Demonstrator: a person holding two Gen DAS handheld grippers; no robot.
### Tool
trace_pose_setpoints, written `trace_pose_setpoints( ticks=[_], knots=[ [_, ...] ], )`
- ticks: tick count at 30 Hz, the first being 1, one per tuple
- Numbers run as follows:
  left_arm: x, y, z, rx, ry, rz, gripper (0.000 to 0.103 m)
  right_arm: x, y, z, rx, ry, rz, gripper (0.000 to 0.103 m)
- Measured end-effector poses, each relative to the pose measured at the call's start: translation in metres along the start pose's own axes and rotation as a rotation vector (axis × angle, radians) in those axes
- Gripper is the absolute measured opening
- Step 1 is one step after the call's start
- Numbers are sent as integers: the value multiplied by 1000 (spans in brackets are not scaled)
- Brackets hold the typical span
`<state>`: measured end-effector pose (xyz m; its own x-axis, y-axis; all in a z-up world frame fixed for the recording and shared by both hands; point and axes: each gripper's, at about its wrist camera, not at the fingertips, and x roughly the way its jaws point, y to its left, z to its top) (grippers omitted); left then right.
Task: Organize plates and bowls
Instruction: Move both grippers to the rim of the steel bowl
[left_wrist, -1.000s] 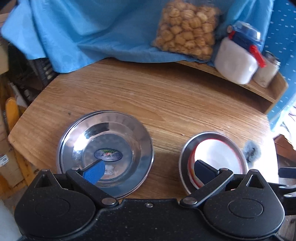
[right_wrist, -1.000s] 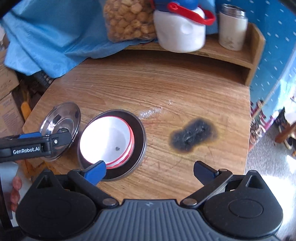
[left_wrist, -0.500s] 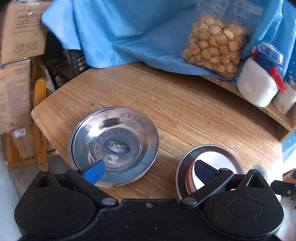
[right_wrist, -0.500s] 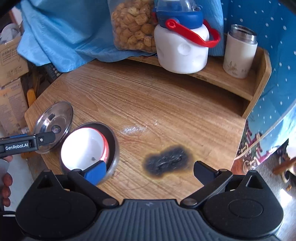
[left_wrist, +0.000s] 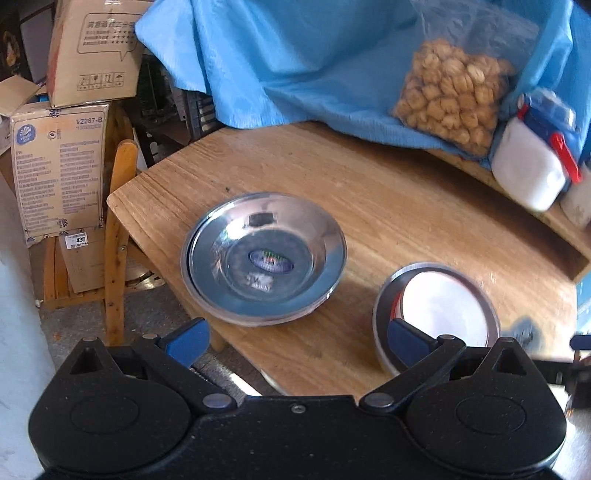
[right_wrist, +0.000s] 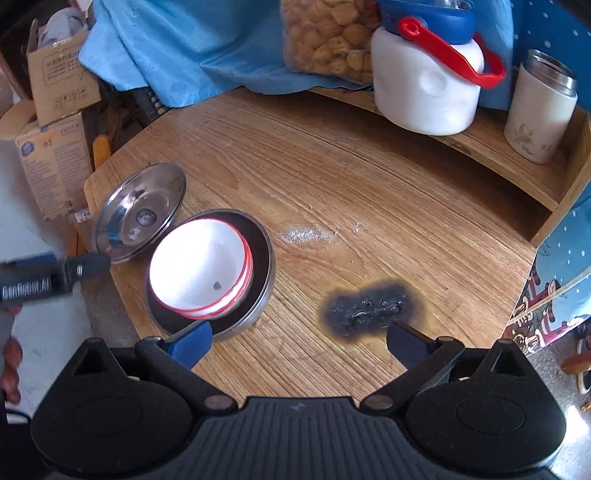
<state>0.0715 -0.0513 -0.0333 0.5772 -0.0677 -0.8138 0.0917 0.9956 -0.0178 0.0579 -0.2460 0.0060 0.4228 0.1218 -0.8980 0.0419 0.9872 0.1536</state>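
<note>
A shiny steel plate (left_wrist: 266, 258) lies on the wooden table near its left corner; it also shows in the right wrist view (right_wrist: 138, 218). Right of it, white red-rimmed bowls (right_wrist: 201, 267) sit stacked inside a steel bowl (right_wrist: 264, 258); the stack also shows in the left wrist view (left_wrist: 443, 306). My left gripper (left_wrist: 295, 339) is open and empty, at the near table edge, in front of the plate and the stack. My right gripper (right_wrist: 299, 341) is open and empty above the table, its left finger by the steel bowl's near rim.
A raised shelf (right_wrist: 480, 147) at the back right holds a white jug with red handle (right_wrist: 424, 85), a white steel-lidded canister (right_wrist: 539, 110) and a bag of walnuts (left_wrist: 454, 96). Blue cloth (left_wrist: 295, 62) drapes behind. A black burn mark (right_wrist: 369, 306) scars the table. Cardboard boxes (left_wrist: 59, 166) stand left.
The left gripper has pulled back and swung left, so the plate now lies farther ahead and the table corner shows. The right gripper has drawn back a little. Both stay open.
</note>
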Motion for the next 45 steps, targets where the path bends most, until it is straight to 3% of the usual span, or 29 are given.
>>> trace_pose_setpoints(
  ticks=[9, 17, 25, 45],
  knots=[
    [14, 2, -14, -8, 60, -62, 102, 7, -1, -3, 17, 15, -79, 103],
    [23, -2, -11, 8, 50, -98, 102, 10, 4, 2, 2, 24, -100, 103],
    [30, -13, -4, 69, 45, -104, 102, 14, 17, 6, -50, 6, -110, 103],
    [47, -15, -6, 83, 114, -71, 102, 42, 16, 9, -24, 37, -128, 103]
  ],
)
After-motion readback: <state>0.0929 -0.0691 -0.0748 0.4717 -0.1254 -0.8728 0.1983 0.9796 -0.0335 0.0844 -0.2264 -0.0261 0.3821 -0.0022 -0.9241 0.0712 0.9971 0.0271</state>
